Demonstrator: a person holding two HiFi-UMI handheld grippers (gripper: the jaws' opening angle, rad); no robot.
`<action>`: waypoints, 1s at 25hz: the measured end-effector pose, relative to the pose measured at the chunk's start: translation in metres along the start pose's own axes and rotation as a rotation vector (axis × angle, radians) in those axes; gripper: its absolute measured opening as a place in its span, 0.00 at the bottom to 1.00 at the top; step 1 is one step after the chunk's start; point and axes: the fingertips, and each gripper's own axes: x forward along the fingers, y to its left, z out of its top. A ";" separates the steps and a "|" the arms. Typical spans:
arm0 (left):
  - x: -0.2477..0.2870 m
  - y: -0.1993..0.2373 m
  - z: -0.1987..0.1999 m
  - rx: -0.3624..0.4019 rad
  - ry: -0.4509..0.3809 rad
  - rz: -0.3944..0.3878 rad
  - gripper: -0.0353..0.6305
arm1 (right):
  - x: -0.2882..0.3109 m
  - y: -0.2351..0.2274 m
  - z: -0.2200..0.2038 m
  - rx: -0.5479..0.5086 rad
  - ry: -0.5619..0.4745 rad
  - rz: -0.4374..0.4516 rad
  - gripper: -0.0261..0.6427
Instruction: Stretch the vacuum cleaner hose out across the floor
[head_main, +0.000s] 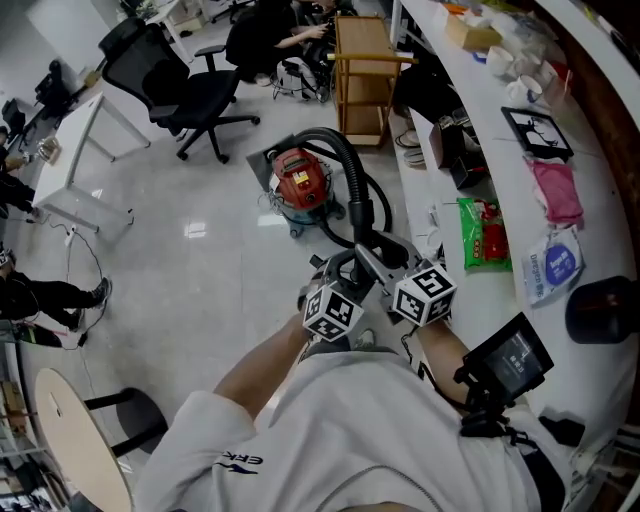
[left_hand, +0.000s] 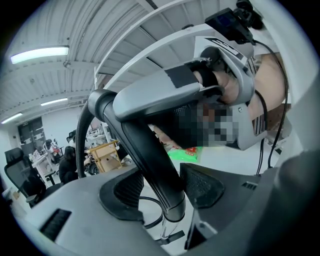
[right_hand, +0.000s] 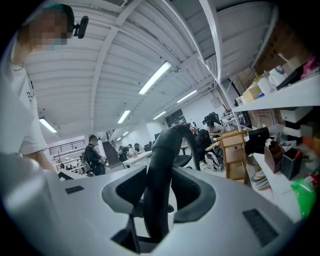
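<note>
At the left of the head view we see a black chair on the pale floor. Right of it is the red vacuum, standing well ahead of us. The hose leaves the vacuum, arches up and over to the right, then drops toward us. Its long axis therefore runs from the machine back to our hands. Its near end sits in front of our chest, where both tools meet side by side. Our left gripper is clamped on the black rigid end of the hose. In its view the tube slants from upper left down to lower right between the pads, with both pads against it and a pale metal piece showing below. Our right gripper, just right of the left, is closed on the same tube. In its view the tube rises nearly upright between the pads and bends over toward the far room. Farther right runs the white counter, with a green packet on it.
</note>
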 end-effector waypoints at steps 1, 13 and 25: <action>0.000 -0.007 0.001 0.000 0.002 -0.007 0.36 | -0.006 0.001 -0.002 0.006 -0.004 -0.003 0.27; -0.018 -0.057 -0.009 -0.021 0.019 -0.044 0.37 | -0.041 0.023 -0.030 0.022 0.009 0.019 0.27; -0.091 -0.083 -0.052 0.013 0.020 -0.123 0.37 | -0.034 0.095 -0.071 0.070 0.060 -0.008 0.29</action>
